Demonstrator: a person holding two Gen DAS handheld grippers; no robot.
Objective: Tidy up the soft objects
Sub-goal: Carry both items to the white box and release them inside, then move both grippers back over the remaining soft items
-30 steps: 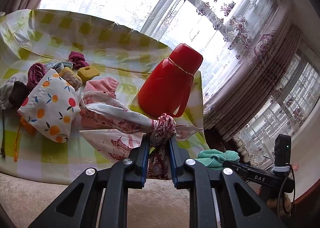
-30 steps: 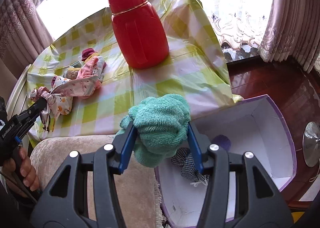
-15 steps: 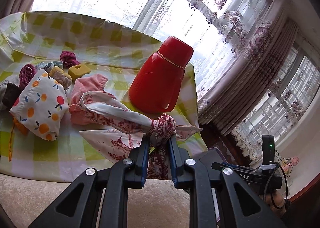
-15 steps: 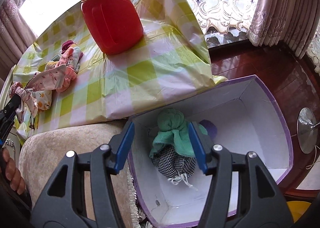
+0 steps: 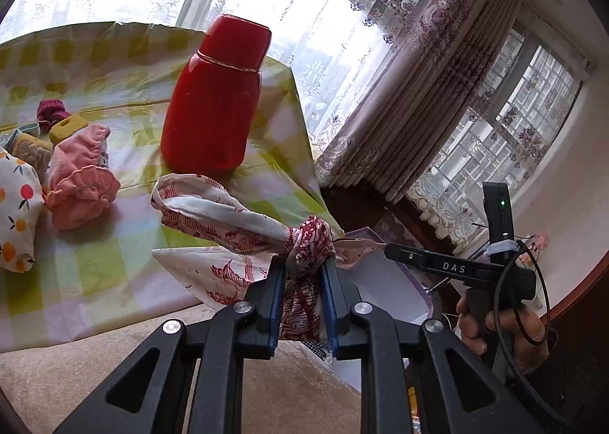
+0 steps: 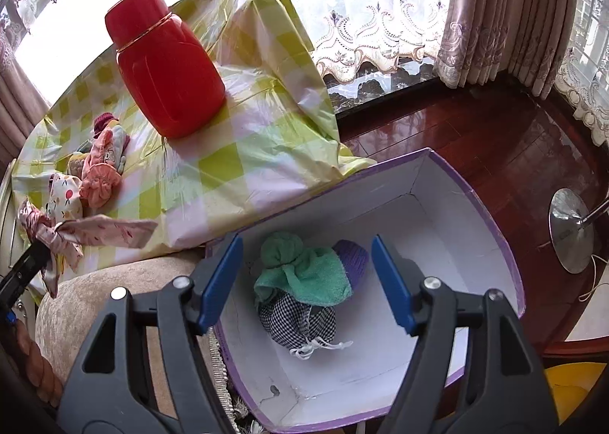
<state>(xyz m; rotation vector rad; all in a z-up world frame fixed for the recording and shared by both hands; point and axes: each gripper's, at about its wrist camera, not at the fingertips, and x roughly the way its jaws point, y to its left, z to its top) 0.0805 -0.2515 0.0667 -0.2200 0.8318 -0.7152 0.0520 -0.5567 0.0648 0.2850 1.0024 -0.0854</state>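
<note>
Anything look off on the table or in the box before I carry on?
Nothing spilled or damaged. The red flask stands upright, the green towel lies in the box on the checked pouch, and the tablecloth is only rumpled at its corner.

Towel [image 6: 304, 274] atop pouch [image 6: 297, 320] in box [image 6: 449, 228], right of table [image 6: 243, 152].

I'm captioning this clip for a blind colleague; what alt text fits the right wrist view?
The open right gripper hangs over a purple-edged box holding a green towel, a checked pouch and a purple item. Behind, a red jug stands on a checked tablecloth.
</note>
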